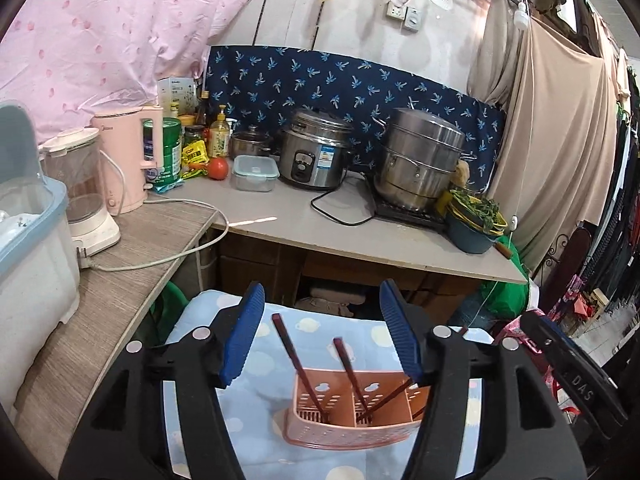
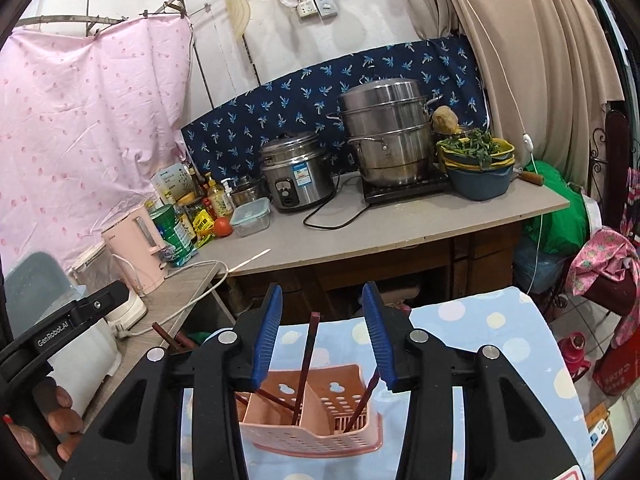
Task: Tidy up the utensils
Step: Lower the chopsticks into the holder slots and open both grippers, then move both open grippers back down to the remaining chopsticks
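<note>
A pink plastic utensil holder point(image 1: 352, 412) stands on a blue cloth with pastel dots point(image 1: 272, 360). Dark red chopsticks point(image 1: 298, 364) lean in its compartments. My left gripper point(image 1: 322, 336) is open and empty, raised above the holder with its blue pads either side. In the right wrist view the same holder point(image 2: 316, 420) sits below my right gripper point(image 2: 322, 332), which is open and empty. A chopstick point(image 2: 306, 364) stands between its fingers without touching them. The left gripper's body point(image 2: 64, 320) shows at the left edge, held by a hand.
Behind is a counter point(image 1: 360, 240) with a rice cooker point(image 1: 314, 156), a steel steamer pot point(image 1: 420, 156), a bowl of greens point(image 1: 476, 220), a lidded container point(image 1: 255, 172), a tomato point(image 1: 218, 168), bottles and a pink kettle point(image 1: 128, 160). A blender point(image 1: 82, 192) and a bin stand left.
</note>
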{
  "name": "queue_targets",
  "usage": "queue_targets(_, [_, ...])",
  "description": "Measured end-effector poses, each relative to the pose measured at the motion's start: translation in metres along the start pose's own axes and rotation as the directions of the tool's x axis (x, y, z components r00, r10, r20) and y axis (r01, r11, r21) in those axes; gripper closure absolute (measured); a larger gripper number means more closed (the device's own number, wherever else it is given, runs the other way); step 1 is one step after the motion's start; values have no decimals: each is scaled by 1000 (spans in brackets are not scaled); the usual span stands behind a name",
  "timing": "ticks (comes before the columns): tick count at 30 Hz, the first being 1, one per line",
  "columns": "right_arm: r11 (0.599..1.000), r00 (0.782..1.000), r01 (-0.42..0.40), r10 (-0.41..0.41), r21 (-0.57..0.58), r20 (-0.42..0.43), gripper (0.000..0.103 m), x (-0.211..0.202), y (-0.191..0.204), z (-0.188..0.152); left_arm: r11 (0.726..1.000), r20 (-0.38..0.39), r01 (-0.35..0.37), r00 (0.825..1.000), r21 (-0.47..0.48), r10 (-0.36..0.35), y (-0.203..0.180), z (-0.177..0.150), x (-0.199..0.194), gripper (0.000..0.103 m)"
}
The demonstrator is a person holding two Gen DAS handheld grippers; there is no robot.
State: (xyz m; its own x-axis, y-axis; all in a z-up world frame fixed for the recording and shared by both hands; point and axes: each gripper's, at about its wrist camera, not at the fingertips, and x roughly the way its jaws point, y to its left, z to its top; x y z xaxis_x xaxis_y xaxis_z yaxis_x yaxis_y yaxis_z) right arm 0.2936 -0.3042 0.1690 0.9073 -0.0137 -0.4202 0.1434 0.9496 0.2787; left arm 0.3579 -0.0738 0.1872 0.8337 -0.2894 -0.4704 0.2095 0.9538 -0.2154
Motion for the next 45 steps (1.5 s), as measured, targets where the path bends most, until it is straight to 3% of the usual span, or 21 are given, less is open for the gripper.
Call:
queue_targets(10, [1000,1000,-24,24,-8,-10,62,-36,5,-11,997,-16,-50,999,58,51,-4,-8,-27,46])
queue_targets(18, [1000,998,-30,29,-9,-50,62,-78,5,-42,990,-56,-70,995,124,78,-2,-42,-64,46])
queue_targets(23, [1000,997,-10,9,-12,-82,62,-107,2,-77,986,-104,-70,991,152,86,3,-77,-86,46])
queue_targets(33, [999,980,22,-28,-35,-197,62,-153,1,-161,983,-246,-65,963,173,107,17,-164,-120,46])
queue_targets(45, [998,925,52,-62,-38,-374,62,-181,-3,-271,976,-369,-59,920,208,134,27,-261,-147,46])
